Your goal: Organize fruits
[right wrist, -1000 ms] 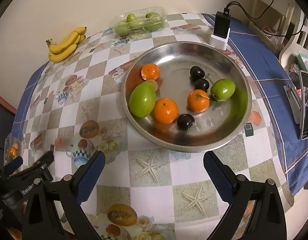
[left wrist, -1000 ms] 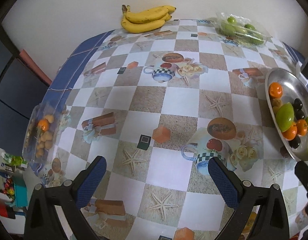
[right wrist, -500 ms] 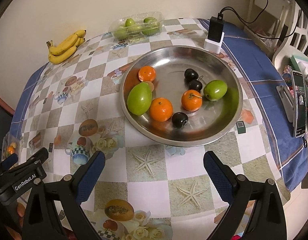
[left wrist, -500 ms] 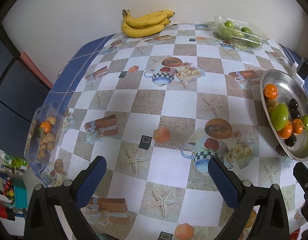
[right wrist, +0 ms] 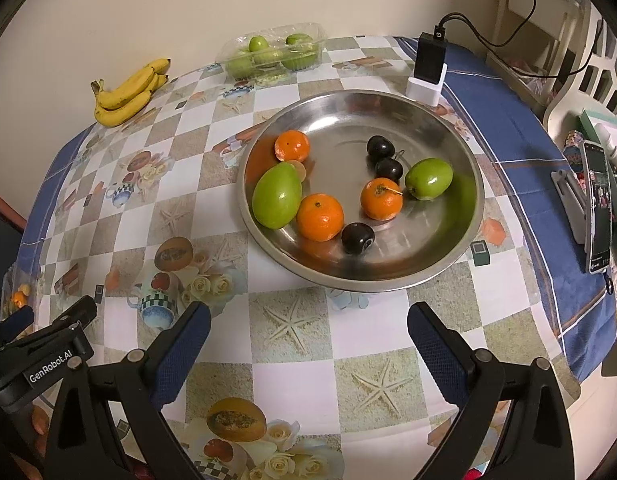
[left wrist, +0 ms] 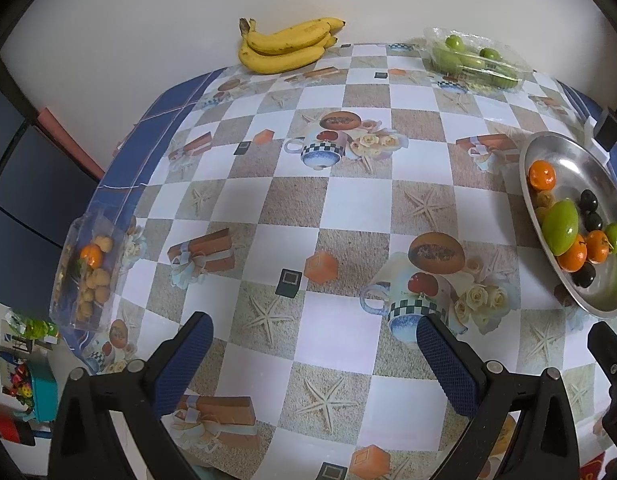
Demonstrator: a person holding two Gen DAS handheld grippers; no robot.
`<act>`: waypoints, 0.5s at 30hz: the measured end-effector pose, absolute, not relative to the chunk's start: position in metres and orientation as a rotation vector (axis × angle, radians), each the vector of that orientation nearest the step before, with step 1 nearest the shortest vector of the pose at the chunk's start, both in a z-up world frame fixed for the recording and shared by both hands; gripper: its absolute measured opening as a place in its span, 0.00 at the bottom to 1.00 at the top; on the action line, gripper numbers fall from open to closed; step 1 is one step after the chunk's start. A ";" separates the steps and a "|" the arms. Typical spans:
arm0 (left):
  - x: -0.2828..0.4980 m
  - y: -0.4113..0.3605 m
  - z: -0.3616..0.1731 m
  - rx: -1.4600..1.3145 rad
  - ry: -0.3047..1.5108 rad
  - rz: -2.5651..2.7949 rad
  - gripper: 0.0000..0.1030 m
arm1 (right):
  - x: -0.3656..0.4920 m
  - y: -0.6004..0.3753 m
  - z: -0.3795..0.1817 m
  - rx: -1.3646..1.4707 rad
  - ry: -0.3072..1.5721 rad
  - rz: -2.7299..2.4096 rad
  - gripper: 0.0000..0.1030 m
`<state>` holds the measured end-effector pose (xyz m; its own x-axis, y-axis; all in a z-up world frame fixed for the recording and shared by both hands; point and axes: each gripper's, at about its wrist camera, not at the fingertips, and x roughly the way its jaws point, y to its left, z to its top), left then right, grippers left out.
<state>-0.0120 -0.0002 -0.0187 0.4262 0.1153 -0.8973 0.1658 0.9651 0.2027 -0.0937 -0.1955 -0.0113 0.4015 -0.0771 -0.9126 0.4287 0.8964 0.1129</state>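
Observation:
A steel bowl [right wrist: 460, 240] sits on the checked tablecloth and holds a green mango [right wrist: 277, 195], three oranges [right wrist: 319, 217], three dark plums [right wrist: 357, 237] and a green fruit [right wrist: 428, 179]. The bowl also shows at the right of the left wrist view [left wrist: 564, 160]. A banana bunch [left wrist: 286, 46] lies at the table's back edge. A clear box of green fruits [left wrist: 474, 58] stands at the back right. My left gripper [left wrist: 314, 360] is open and empty above the table's front. My right gripper [right wrist: 308, 346] is open and empty in front of the bowl.
A clear bag of small fruits with an orange [left wrist: 88, 268] lies at the table's left edge. A black charger on a white base [right wrist: 427, 68] stands behind the bowl. A phone on a stand [right wrist: 596, 204] is on the right. A white chair [right wrist: 580, 64] is beyond the table.
Both grippers have pulled back from the table, so bowl and fruits look farther away. Both stay open and empty. No fruit has moved.

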 end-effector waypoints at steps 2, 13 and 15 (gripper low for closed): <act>-0.012 0.000 -0.019 0.277 1.135 -0.033 1.00 | -0.094 -0.194 -0.012 0.354 1.119 -0.327 0.96; -0.011 0.001 -0.021 0.279 1.142 -0.039 1.00 | -0.093 -0.193 -0.013 0.352 1.123 -0.326 0.96; -0.011 0.001 -0.022 0.281 1.144 -0.039 1.00 | -0.093 -0.193 -0.013 0.352 1.123 -0.326 0.96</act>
